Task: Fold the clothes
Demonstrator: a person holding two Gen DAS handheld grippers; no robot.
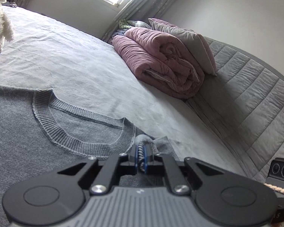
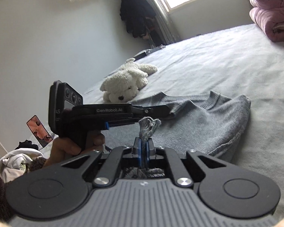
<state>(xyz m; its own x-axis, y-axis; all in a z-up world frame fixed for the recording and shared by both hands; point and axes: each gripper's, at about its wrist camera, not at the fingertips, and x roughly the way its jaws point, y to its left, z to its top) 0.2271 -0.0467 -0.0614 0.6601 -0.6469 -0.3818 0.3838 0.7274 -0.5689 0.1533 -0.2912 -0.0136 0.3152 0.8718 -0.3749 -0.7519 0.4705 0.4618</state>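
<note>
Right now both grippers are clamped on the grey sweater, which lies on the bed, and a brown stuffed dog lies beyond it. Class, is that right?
One detail is wrong: the stuffed dog is white, not brown, as the right wrist view shows. The left gripper and right gripper are indeed clamped on the grey sweater lying on the bed.

Matt knitted grey sweater (image 1: 19, 132); fluffy, probably plush, toy dog (image 2: 126, 83).

Left gripper (image 1: 141, 158): black angular linkage arms fixed with silver round-head screws, two round black discs outboard of the jaws, a ribbed grey housing plate behind them, blue-edged finger pads. Right gripper (image 2: 143, 147): identical construction. The left unit's side, seen from the right wrist, bears white "GenRobot.AI" lettering.
</note>
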